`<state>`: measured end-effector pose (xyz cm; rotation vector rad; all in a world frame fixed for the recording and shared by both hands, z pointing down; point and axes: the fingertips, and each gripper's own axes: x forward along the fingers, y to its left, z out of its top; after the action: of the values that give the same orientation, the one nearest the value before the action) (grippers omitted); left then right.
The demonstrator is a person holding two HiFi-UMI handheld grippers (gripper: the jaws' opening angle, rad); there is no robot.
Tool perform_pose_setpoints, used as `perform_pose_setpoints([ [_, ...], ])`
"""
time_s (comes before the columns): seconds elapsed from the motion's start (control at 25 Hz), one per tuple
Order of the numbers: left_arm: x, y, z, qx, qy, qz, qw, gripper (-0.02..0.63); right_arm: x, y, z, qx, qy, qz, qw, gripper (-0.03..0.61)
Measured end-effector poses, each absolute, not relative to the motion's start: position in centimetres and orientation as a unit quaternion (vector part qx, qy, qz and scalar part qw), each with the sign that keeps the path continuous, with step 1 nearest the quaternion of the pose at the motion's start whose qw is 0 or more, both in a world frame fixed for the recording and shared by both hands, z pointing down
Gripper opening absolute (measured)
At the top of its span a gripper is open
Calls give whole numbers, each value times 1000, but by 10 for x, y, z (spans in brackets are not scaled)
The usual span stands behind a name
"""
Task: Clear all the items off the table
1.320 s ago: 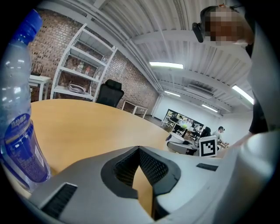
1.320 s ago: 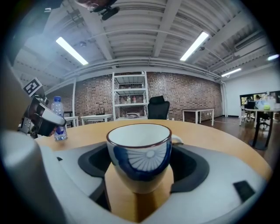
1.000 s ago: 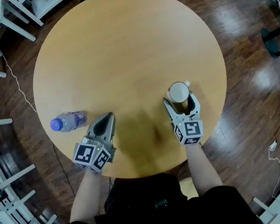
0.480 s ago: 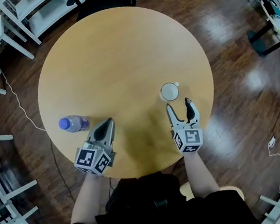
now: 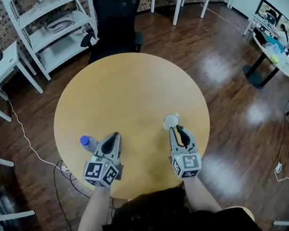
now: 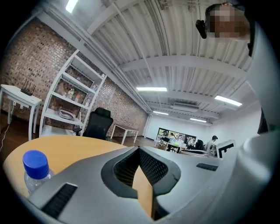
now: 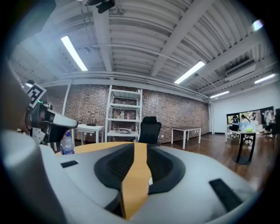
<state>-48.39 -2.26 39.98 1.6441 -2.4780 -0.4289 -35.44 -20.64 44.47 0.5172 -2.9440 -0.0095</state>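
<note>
Standing upright on the near half of the round counter (image 5: 123, 83), right of centre: one white cup (image 5: 171, 120), mouth up. Second item: a clear bottle (image 5: 87, 143) with a blue cap, also upright, close to the counter's left rim. Right gripper (image 5: 178, 129): tips just behind the cup, jaws closing with only bare counter showing in the narrow gap, nothing held. Left gripper (image 5: 116, 135): jaws fully together, empty, just beside the bottle on its right. Hazards, as judged: a forward reach with the right jaws this narrow would butt the cup's wall instead of straddling it, so the cup could slide or tip; they need to spread first. The bottle is the item nearest an edge, and a sideways brush from the closed left gripper could send it over the rim onto the wooden floor (image 5: 219, 74). Room: the far half of the counter is bare, giving free travel ahead of both grippers; the near rim lies close under the wrists. An office chair (image 5: 114, 14) stands at the far rim, a white shelf unit (image 5: 53, 29) beyond it, both well apart from the items.
</note>
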Motion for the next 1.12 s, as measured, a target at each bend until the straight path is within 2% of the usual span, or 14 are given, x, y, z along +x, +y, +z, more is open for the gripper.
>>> perform_pose_setpoints([
  [0.16,-476,-16,393,553,-820,-136,55,0,-356,-179,415,158,-986,-15,50,5],
  [0.52,-472,-12,378,569,-810,-138,37,0,-311,-208,369,207,-978,-5,-9,3],
  [1.12,-455,-45,369,606,-783,-135,27,0,-283,-221,367,233,-972,-7,1,2],
])
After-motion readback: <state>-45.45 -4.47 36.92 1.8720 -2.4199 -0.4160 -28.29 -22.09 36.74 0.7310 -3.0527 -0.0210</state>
